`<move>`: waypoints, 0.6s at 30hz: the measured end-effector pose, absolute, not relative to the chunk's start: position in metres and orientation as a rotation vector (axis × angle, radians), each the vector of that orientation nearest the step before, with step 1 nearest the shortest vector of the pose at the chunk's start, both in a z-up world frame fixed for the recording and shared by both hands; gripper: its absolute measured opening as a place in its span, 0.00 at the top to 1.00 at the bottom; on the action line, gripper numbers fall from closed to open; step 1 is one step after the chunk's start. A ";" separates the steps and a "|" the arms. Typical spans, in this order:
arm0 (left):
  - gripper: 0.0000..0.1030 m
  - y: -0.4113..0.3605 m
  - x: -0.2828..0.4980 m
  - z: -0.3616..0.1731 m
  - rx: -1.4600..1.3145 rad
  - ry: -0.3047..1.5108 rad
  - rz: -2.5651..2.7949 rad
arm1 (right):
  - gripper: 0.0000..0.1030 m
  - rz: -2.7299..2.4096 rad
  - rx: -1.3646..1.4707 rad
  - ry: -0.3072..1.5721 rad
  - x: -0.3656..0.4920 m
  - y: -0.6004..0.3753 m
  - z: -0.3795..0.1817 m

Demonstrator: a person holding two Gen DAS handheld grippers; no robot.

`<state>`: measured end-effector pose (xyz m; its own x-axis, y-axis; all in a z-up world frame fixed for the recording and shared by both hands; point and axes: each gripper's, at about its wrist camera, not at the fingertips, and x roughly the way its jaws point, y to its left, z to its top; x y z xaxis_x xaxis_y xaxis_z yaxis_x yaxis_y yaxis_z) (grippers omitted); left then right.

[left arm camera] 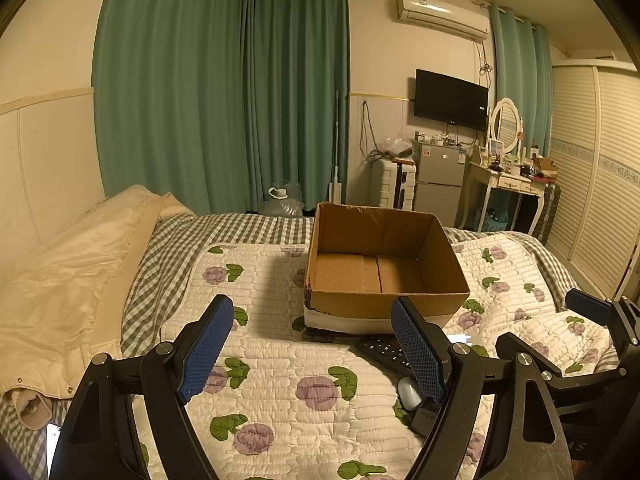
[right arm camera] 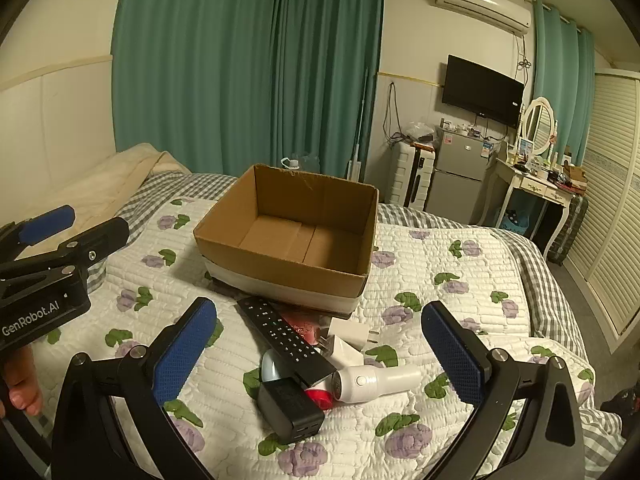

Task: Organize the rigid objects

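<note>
Both jaws wide, empty; left gripper (left arm camera: 312,354) beside right gripper (right arm camera: 320,354), above remote (right arm camera: 286,338); box (right arm camera: 280,272) beyond.

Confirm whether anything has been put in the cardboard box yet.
No, the cardboard box shows only its bare brown floor, and the remote lies outside it on the quilt.

"GenRobot.AI" in white on the left gripper (right arm camera: 38,232) body; possibly "65w" on the black charger (left arm camera: 425,418).
</note>
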<state>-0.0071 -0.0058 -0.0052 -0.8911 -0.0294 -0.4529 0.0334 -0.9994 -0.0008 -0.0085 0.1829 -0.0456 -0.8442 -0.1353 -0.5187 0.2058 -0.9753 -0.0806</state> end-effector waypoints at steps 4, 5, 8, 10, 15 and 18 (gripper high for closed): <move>0.19 -0.006 -0.007 -0.005 0.723 0.014 -3.023 | 0.00 -2.846 0.787 0.197 -0.008 0.182 -0.046; 0.19 -0.006 -0.007 -0.005 0.723 0.014 -3.023 | 0.00 -2.845 0.788 0.198 -0.008 0.182 -0.047; 0.19 -0.006 -0.007 -0.005 0.723 0.013 -3.024 | 0.00 -2.841 0.788 0.203 -0.008 0.181 -0.047; 0.19 -0.006 -0.007 -0.005 0.724 0.013 -3.023 | 0.00 -2.837 0.788 0.203 -0.008 0.181 -0.047; 0.19 -0.007 -0.007 -0.005 0.726 0.009 -3.023 | 0.00 -2.832 0.789 0.206 -0.007 0.181 -0.049; 0.19 -0.007 -0.007 -0.006 0.725 0.009 -3.023 | 0.00 -2.832 0.789 0.206 -0.007 0.180 -0.049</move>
<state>-0.0069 -0.0068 -0.0055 -0.8907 -0.0307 -0.4536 0.0335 -0.9994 0.0018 -0.0067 0.1804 -0.0488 -0.8390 -0.1486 -0.5234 0.2226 -0.9715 -0.0811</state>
